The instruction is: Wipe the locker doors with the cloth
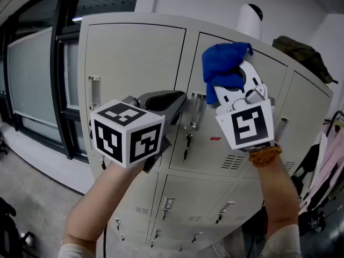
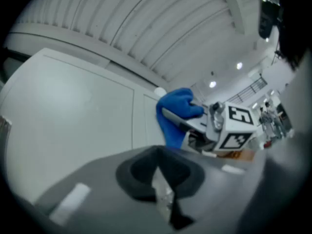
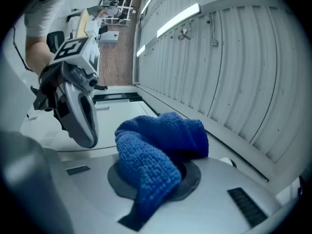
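Observation:
The blue cloth [image 1: 226,66] is bunched in my right gripper [image 1: 236,77], which is shut on it and holds it against the top of the upper middle locker door [image 1: 215,122]. In the right gripper view the cloth [image 3: 156,150] spills over the jaws and hides their tips. My left gripper [image 1: 180,104] reaches to that door's metal handle [image 1: 196,110]. In the left gripper view its jaws stand close together with a silvery piece of the handle [image 2: 163,194] between the pads, and the cloth [image 2: 173,113] shows beyond.
The upper left locker door [image 1: 134,58] has its own handle [image 1: 94,93]. Lower lockers [image 1: 177,198] sit beneath. A white cylinder [image 1: 250,20] and a dark bag [image 1: 303,55] rest on top. A window [image 1: 32,74] stands left, hanging clothes [image 1: 328,160] right.

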Available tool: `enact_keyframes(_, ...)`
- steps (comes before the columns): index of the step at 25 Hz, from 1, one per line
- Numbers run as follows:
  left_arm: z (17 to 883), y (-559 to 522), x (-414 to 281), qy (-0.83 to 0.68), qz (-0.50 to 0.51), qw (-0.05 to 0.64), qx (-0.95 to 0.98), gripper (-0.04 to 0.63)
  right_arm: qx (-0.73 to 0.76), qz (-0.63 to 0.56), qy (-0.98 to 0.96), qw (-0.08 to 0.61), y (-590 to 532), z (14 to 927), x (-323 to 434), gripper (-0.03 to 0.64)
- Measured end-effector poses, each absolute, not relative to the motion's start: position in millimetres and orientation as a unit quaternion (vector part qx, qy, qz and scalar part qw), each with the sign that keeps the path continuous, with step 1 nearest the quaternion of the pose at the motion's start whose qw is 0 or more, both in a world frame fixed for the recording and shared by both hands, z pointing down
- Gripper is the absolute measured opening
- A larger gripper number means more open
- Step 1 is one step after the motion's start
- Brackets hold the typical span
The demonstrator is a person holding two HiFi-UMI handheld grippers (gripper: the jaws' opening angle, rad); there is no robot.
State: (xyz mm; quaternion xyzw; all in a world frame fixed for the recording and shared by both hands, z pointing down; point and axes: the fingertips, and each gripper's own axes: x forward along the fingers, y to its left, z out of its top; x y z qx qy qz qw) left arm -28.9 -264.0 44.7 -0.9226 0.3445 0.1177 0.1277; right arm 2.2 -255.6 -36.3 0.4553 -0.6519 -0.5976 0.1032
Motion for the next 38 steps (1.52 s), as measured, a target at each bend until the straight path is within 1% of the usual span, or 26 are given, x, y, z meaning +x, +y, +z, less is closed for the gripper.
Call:
enact_keyframes(4, 24.4, -276.5, -30.1, 0.356, 0.108, 0.131, -0.919, 0.004, 0.445, -0.642, -0.609, 0.139, -270.8, -65.7, -19.4, 0.035)
enact_keyframes(8, 21.9, -283.1, -30.2, 0.358, 0.102, 0.121, -0.92, 0.005, 0.437, -0.65, -0.603, 0.154, -276.3, -64.6, -32.3, 0.035)
enact_keyframes(13, 35.7, -284.5, -23.6, 0.353, 0.095, 0.108, -0.924, 0.005, 0.426, -0.656, -0.597, 0.176, -275.6, -36.4, -32.7, 0.035)
enact_keyframes(19, 55.9, -281.0, -9.3, 0.355, 0.083, 0.113, -0.924, 0.005, 0.417, -0.651, -0.601, 0.203, -274.9, 14.0, -18.8, 0.035)
enact_keyframes(29, 105.5, -284.5, 4.0, 0.367, 0.072, 0.1, -0.922, 0.005, 0.444, -0.628, -0.607, 0.197, -272.8, 77.8, 28.3, 0.035)
enact_keyframes(33, 129.5, -290.1, 3.8, 0.375, 0.064, 0.097, -0.92, 0.005, 0.445, -0.626, -0.608, 0.202, -274.7, 117.5, 34.4, 0.035)
enact_keyframes(38, 155.4, -296.5, -1.0, 0.381, 0.059, 0.081, -0.919, 0.004, 0.453, -0.618, -0.615, 0.187, -275.9, 153.2, 33.1, 0.035)
